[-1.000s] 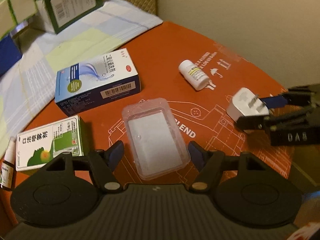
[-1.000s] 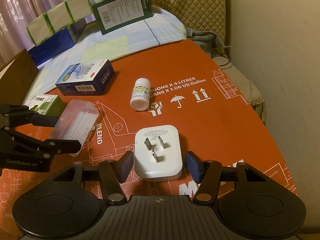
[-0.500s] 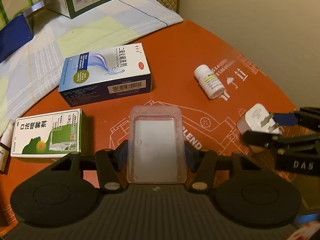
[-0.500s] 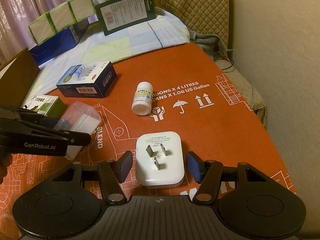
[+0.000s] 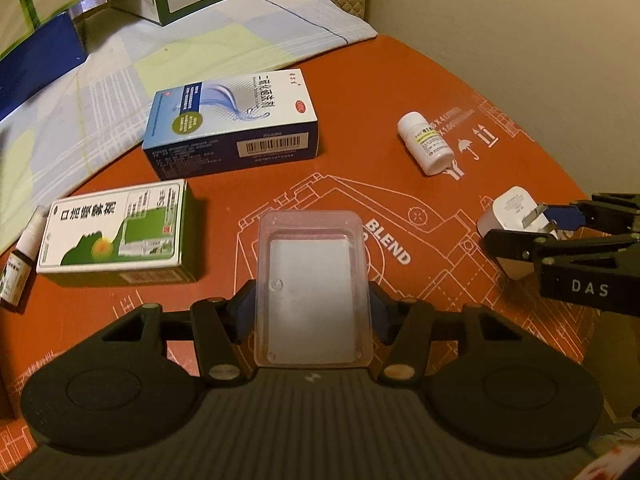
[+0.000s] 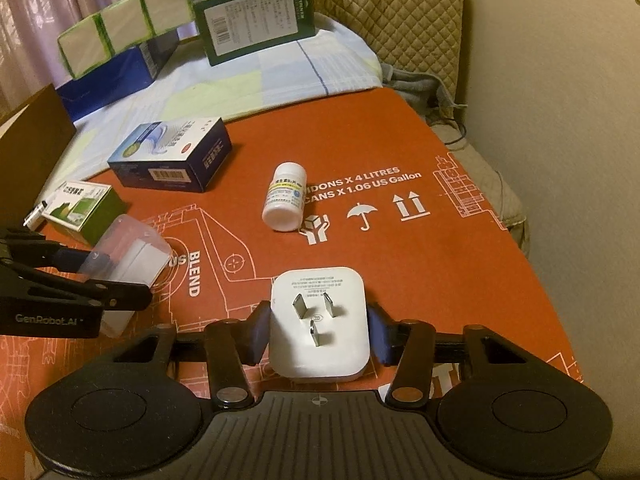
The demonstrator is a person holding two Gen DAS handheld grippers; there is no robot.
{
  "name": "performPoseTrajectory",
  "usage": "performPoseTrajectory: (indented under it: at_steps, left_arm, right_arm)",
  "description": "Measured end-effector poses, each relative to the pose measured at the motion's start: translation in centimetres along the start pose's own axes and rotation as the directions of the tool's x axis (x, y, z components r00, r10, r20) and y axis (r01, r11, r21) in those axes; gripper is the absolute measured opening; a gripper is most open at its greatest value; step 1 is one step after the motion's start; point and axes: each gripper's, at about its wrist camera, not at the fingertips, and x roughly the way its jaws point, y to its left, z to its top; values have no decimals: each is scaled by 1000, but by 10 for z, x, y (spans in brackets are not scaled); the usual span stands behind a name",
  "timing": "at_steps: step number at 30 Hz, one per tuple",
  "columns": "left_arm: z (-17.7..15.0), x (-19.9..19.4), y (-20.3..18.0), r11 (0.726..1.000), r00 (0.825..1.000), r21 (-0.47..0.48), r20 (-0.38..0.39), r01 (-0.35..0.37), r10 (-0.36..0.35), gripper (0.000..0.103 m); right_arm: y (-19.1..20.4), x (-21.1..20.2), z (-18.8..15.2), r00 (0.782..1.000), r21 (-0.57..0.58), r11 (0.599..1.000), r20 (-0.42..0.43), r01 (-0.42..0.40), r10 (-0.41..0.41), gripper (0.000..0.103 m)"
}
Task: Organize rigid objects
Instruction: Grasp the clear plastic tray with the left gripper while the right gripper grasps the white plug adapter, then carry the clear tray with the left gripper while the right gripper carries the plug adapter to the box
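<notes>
My left gripper (image 5: 312,308) has its blue pads closed against the two long sides of a clear plastic tray (image 5: 313,288) holding a white card, near the middle of the orange printed cardboard sheet (image 5: 360,92). My right gripper (image 6: 318,334) is nearly closed on a white plug adapter (image 6: 319,326), prongs up; the left pad touches its side, while a thin sliver of gap may remain on the right, too fine to judge.

Open orange surface lies far and right of the adapter up to the sheet's curved right edge, beyond which is a beige wall. The far edge meets a checked cloth (image 6: 256,84) stacked with green and blue cartons. A white pill bottle (image 6: 285,196) lies on its side between the adapter and the far edge. Left of the tray sit a green-and-white medicine box (image 5: 116,232) and, farther off, a blue-and-white medicine box (image 5: 236,120) with a barcode facing me.

Readable print: "BLEND", "X 4 LITRES", "1.06 US Gallon"; "GenRobot.AI" and "DAS" on the gripper sides. The boxes' Chinese text and the adapter's fine print are too small to read. A small dropper bottle (image 5: 20,256) at the left is cut off by the frame.
</notes>
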Motion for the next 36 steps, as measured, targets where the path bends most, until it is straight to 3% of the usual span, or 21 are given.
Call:
performPoseTrajectory:
  at_steps: [13,22,29,36]
  left_arm:
    - [-17,-29,8,999,999,-43,46,12,-10,52]
    - [-29,-84,30,992,989,-125,146,16,3,52]
    - [-46,-135,66,973,974,-229,213,-22,72,52]
    - [-70,-184,110,945,953,-320,260,-65,154,52]
  right_arm:
    - [16,-12,-2,999,-44,998,-2,-49,49,46]
    - [50,-24,9,989,-95,984,-2,-150,150,46]
    - [100,-33,26,963,-176,948,3,-264,268,46]
    - [163,-41,41,922,-268,888,4,-373,388,46]
